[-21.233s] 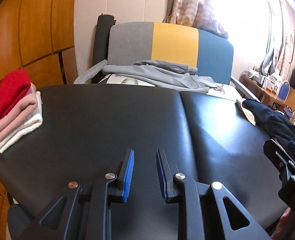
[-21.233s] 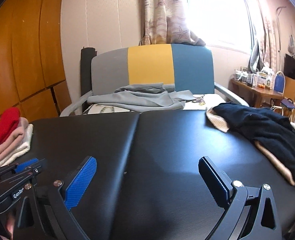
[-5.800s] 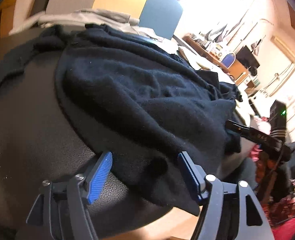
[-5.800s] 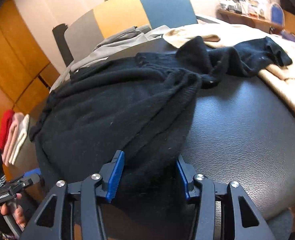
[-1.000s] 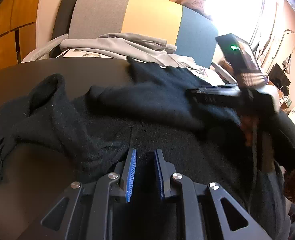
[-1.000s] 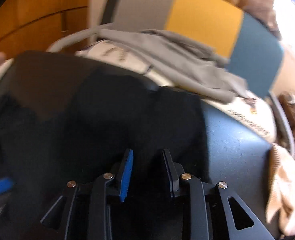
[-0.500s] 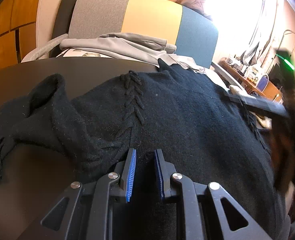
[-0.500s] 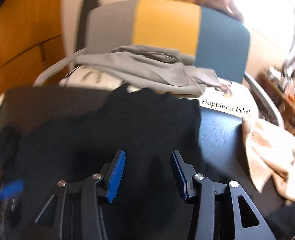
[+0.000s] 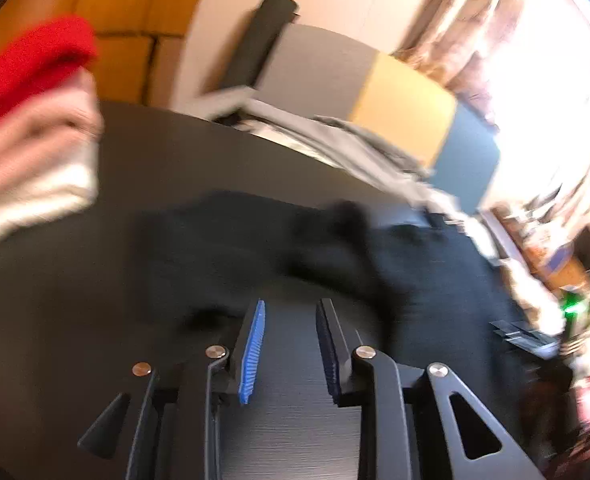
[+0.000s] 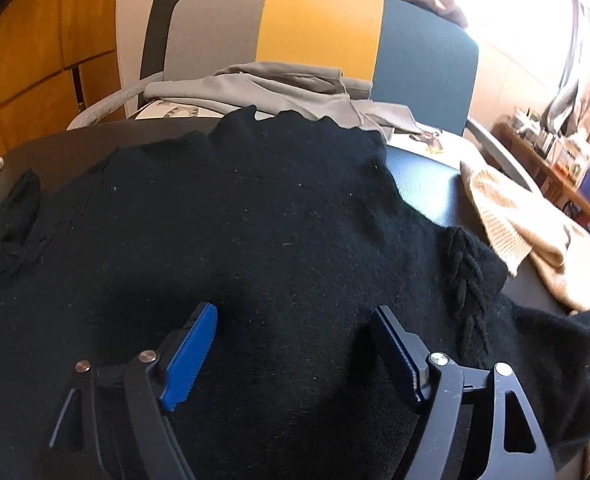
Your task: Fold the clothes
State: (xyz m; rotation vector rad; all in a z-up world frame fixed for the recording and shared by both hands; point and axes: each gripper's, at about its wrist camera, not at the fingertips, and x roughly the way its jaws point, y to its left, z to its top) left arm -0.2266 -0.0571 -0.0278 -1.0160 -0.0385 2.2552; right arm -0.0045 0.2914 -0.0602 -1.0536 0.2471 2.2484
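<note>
My right gripper point(image 10: 291, 344) has its jaws wide apart, just been opening, nothing pinched; the black sweater point(image 10: 255, 216) lies spread flat under them on the black table point(image 10: 427, 176). My left gripper point(image 9: 289, 344) has jaws part open, also just been opening, empty over bare tabletop, the sweater's sleeve just beyond them, blurred. Beige knit point(image 10: 511, 216) lies at the sweater's right edge. Folded stack point(image 9: 27, 120), red on top, sits far left. Grey garment point(image 10: 263, 84) lies on the chair point(image 10: 319, 24) behind.
</note>
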